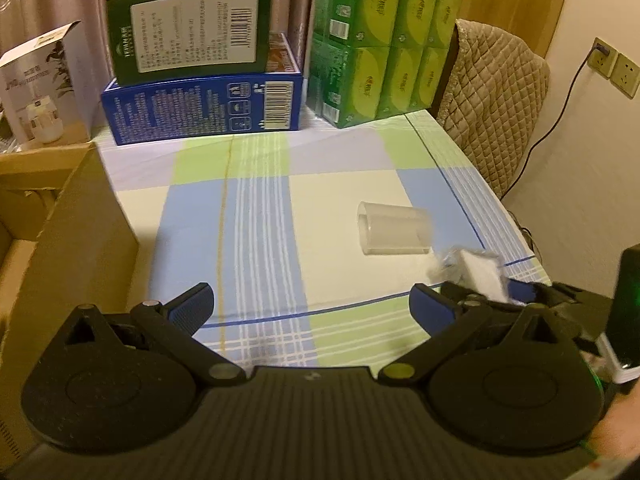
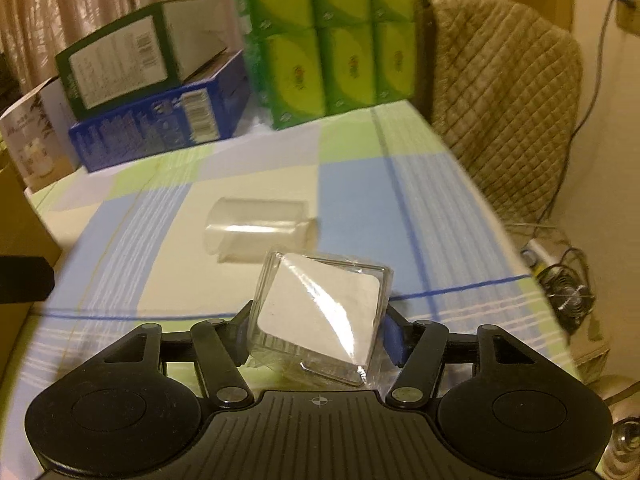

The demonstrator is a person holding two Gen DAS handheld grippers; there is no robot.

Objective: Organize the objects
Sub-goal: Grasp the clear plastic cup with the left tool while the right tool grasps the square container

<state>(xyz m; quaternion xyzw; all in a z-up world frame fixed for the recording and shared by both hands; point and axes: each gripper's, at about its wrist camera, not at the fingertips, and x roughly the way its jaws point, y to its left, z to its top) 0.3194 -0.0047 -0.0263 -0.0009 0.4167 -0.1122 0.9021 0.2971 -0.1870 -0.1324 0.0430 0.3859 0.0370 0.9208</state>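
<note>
My right gripper (image 2: 318,326) is shut on a small clear plastic box (image 2: 320,312) with a white insert, tilted between the blue pads. From the left wrist view, that box (image 1: 484,274) and the right gripper (image 1: 520,300) show at the right, above the table's near corner. A clear plastic cup (image 1: 394,230) lies on its side on the checked tablecloth (image 1: 256,220); the same cup (image 2: 260,226) lies just beyond the held box. My left gripper (image 1: 312,304) is open and holds nothing, hovering over the cloth left of the cup.
An open cardboard box (image 1: 72,240) stands at the left. At the back are a blue carton (image 1: 204,106) with a green carton (image 1: 188,30) on it, a white carton (image 1: 44,88), and a green tissue multipack (image 1: 384,44). A quilted chair (image 1: 492,96) stands right.
</note>
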